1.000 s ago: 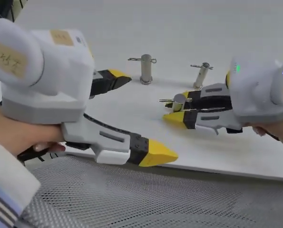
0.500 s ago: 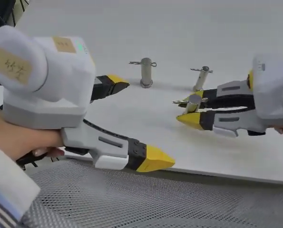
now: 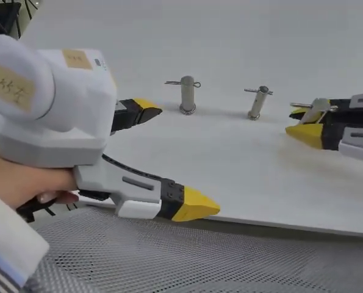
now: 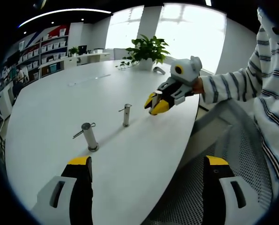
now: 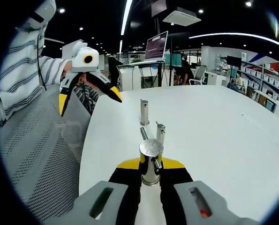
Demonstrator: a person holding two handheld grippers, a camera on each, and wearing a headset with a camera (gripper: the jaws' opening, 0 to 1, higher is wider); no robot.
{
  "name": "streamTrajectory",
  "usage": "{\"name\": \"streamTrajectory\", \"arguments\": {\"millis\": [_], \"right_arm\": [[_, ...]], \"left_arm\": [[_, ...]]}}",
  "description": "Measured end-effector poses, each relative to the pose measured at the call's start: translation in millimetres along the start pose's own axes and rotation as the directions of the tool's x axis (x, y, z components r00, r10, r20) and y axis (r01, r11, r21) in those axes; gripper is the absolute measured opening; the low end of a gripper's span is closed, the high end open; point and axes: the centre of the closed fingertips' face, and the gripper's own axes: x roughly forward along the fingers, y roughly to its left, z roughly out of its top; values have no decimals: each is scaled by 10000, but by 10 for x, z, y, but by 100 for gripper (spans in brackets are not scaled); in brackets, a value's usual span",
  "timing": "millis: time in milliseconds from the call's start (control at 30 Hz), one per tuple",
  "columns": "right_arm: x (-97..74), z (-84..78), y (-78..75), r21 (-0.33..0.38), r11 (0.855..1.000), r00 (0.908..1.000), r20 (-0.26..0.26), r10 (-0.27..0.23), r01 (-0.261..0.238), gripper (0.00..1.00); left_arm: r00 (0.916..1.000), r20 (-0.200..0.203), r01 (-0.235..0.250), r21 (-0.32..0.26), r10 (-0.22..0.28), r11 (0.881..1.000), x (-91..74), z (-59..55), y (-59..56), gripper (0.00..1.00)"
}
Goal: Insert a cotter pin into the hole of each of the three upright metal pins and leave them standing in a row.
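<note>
Two metal pins stand upright on the white table [image 3: 230, 165], each with a cotter pin through its head: the left pin [image 3: 188, 94] [image 4: 88, 137] [image 5: 144, 111] and the middle pin [image 3: 258, 102] [image 4: 126, 115] [image 5: 161, 131]. My right gripper [image 3: 304, 121] [image 5: 151, 165] [image 4: 154, 104] is shut on a third pin [image 3: 315, 112] [image 5: 151, 158], which leans and also carries a cotter pin, to the right of the other two. Near the table's front left my left gripper [image 3: 169, 157] [image 4: 147, 168] [image 5: 87, 93] is open with nothing between its jaws.
A grey mesh chair [image 3: 169, 262] lies just below the table's front edge. A potted plant [image 4: 148, 49] stands at the table's far end. A person's striped sleeve [image 4: 233, 89] reaches in behind the right gripper.
My right gripper has carried the third pin to the right, from in front of the two standing pins to a spot beside the middle one. My left gripper has barely moved.
</note>
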Motion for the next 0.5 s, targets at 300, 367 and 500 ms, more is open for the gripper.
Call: {"name": "streamTrajectory", "arguments": {"millis": [300, 367, 500], "right_arm": [[-104, -131, -282, 99, 9986, 9985, -214, -511, 513, 9], [-109, -157, -297, 111, 9985, 9982, -275, -538, 542, 9], [-110, -201, -326, 123, 9989, 9984, -363, -443, 448, 9]], "left_arm": [[10000, -48, -89, -367, 87, 9993, -6, -80, 15, 99], [10000, 1, -91, -428, 91, 9990, -12, -77, 6, 99], [9999, -76, -126, -469, 122, 9988, -16, -94, -1, 99]]}}
